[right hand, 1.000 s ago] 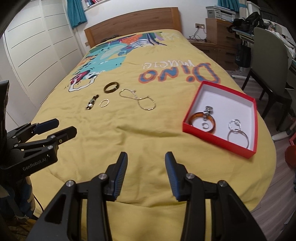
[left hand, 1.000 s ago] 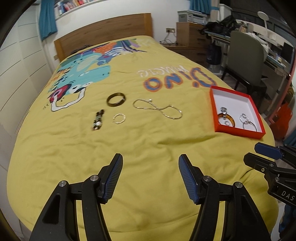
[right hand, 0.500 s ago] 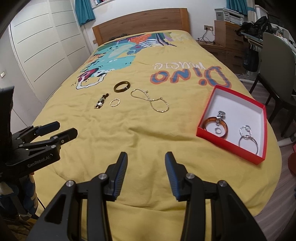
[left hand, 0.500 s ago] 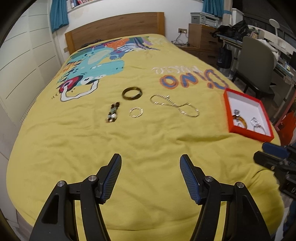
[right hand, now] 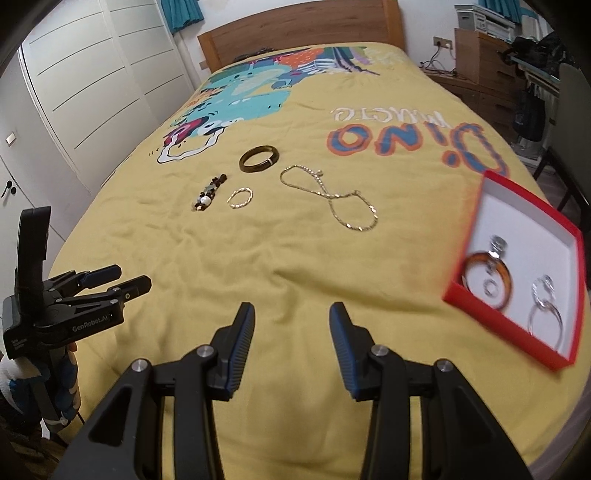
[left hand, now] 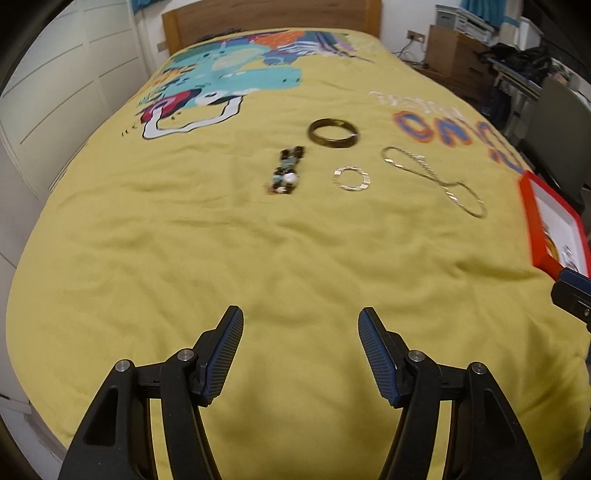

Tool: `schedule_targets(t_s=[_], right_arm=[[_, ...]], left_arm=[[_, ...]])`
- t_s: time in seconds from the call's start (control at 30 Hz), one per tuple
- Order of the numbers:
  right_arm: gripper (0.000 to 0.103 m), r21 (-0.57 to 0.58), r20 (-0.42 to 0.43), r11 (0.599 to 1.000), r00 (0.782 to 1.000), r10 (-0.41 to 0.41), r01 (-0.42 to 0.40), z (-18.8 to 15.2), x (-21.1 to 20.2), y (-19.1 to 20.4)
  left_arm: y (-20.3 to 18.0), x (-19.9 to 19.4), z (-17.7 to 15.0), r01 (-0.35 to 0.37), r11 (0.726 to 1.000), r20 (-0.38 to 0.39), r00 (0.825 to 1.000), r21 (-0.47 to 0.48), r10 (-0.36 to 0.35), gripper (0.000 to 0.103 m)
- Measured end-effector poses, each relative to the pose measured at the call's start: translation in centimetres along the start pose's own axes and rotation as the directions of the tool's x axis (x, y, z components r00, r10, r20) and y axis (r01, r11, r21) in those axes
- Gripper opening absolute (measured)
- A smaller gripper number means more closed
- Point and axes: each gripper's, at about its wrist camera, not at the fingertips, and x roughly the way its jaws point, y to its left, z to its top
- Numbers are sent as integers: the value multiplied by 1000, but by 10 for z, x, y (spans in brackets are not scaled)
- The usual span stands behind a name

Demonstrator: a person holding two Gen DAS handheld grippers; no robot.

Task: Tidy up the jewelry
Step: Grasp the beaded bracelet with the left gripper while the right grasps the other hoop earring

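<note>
On the yellow bedspread lie a dark bangle (left hand: 333, 133) (right hand: 258, 158), a beaded bracelet (left hand: 286, 175) (right hand: 209, 192), a thin gold ring-shaped bracelet (left hand: 351, 178) (right hand: 240, 197) and a gold chain (left hand: 433, 178) (right hand: 329, 197). A red box with a white inside (right hand: 554, 229) (left hand: 535, 236) at the right holds an amber bangle (right hand: 487, 278) and silver pieces (right hand: 545, 306). My left gripper (left hand: 300, 328) is open and empty above the near bedspread; it also shows in the right wrist view (right hand: 127, 279). My right gripper (right hand: 291, 321) is open and empty.
The bed has a wooden headboard (right hand: 299, 26) at the far end. White wardrobe doors (right hand: 92, 74) stand at the left. A wooden dresser (right hand: 491, 55), a desk and a chair (left hand: 561, 122) stand at the right of the bed.
Both grippers have moved forward and left over the bed, so the loose jewelry looks nearer and the red box has slid toward the right edge of both views. Both stay open.
</note>
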Motion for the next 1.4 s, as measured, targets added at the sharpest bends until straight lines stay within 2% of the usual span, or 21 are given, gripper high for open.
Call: schedule_targets(t_s=[0.27, 0.43, 0.63, 0.73, 0.83, 0.97, 1.17, 1.23, 1.4], right_arm=[[40, -43, -43, 998, 998, 53, -55, 47, 67, 15], [40, -71, -57, 994, 995, 79, -83, 76, 110, 29], [40, -64, -71, 993, 993, 95, -100, 98, 149, 38], [39, -62, -78, 993, 992, 94, -99, 106, 165, 41], [39, -65, -85, 992, 992, 98, -104, 111, 180, 45], [35, -79, -91, 992, 992, 87, -94, 115, 199, 52], [18, -127, -89, 990, 995, 55, -67, 118, 213, 64], [8, -151, -89, 987, 995, 41, -54, 117, 213, 67], [5, -151, -95, 987, 995, 34, -48, 108, 203, 67]], left_arm=[[30, 51, 57, 39, 999, 6, 999, -31, -38, 58], [33, 78, 95, 88, 996, 22, 996, -17, -87, 58], [30, 116, 123, 114, 994, -8, 994, 8, -114, 57], [32, 134, 128, 120, 993, -33, 992, -1, -120, 53], [34, 142, 127, 130, 991, -27, 991, -3, -130, 45], [43, 145, 127, 137, 991, -13, 991, -15, -137, 24], [54, 140, 122, 145, 989, -6, 989, -22, -145, 22], [57, 136, 118, 143, 989, -5, 990, -30, -143, 22], [60, 121, 107, 143, 989, -1, 990, -35, -143, 22]])
